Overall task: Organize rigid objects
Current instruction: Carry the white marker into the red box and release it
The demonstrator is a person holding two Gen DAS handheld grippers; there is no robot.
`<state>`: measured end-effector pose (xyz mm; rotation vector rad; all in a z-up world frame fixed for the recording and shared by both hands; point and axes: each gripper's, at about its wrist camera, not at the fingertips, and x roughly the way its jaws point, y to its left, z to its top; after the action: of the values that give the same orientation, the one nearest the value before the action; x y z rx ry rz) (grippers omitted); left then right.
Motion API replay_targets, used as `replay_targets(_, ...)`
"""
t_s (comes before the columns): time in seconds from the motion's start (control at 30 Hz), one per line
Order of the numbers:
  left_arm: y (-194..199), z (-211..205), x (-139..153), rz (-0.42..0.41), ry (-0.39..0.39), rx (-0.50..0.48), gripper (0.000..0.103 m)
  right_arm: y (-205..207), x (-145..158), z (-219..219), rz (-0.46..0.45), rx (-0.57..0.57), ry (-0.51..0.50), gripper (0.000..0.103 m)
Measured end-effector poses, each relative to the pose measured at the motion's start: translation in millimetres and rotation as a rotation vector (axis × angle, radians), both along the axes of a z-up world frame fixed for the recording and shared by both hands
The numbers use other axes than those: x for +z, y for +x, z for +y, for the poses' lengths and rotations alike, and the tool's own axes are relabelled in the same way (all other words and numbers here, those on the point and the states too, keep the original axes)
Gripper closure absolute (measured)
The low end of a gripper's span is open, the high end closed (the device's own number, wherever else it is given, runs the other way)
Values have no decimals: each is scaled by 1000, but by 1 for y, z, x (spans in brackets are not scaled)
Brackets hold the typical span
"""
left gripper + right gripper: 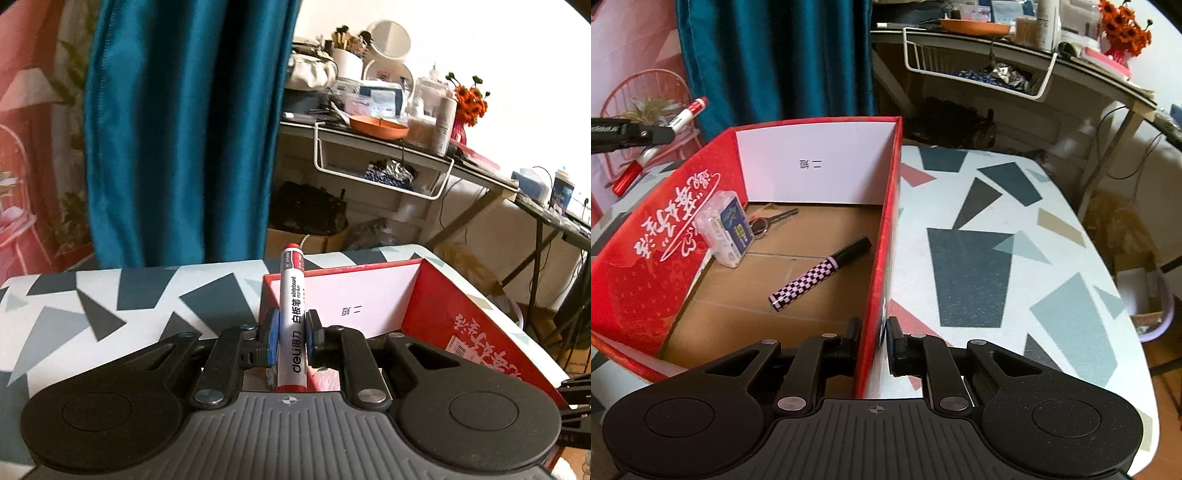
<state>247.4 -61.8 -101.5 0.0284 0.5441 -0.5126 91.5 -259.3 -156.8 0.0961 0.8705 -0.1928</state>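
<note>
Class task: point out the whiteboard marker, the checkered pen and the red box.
whiteboard marker (293, 295), left wrist view, white barrel.
checkered pen (809, 278), right wrist view, patterned barrel.
red box (879, 258), right wrist view, right wall.

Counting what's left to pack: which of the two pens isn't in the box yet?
The red-capped whiteboard marker, clamped in the left tool; the checkered pen lies inside.

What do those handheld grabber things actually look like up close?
Both are matte black plastic. Each gripper, left and right, has a ribbed grey body with a small crosshair mark, two round discs, silver-screwed linkage bars and two short fingers. The left's pads are blue.
</note>
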Motion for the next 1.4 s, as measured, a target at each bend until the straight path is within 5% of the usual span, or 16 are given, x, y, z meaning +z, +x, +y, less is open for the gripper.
replay_targets(0.57, 43, -54, -33, 51, 151, -152, 87, 0, -2, 1, -3, -6, -6, 91)
replay_targets(1.1, 37, -42, -28, 69, 95, -157, 86, -1, -4, -4, -12, -14, 29, 90)
replay_targets(1.17, 36, -35, -22, 63, 75, -139, 80, -1, -4, -4, -12, -14, 32, 90)
replay_targets(1.23, 34, -24, -16, 53, 54, -111, 64, 0, -4, -4, -12, -14, 34, 89)
replay_targets(1.4, 32, 6, -8, 53, 35, -29, 62, 0, -4, -4, -12, -15, 37, 89)
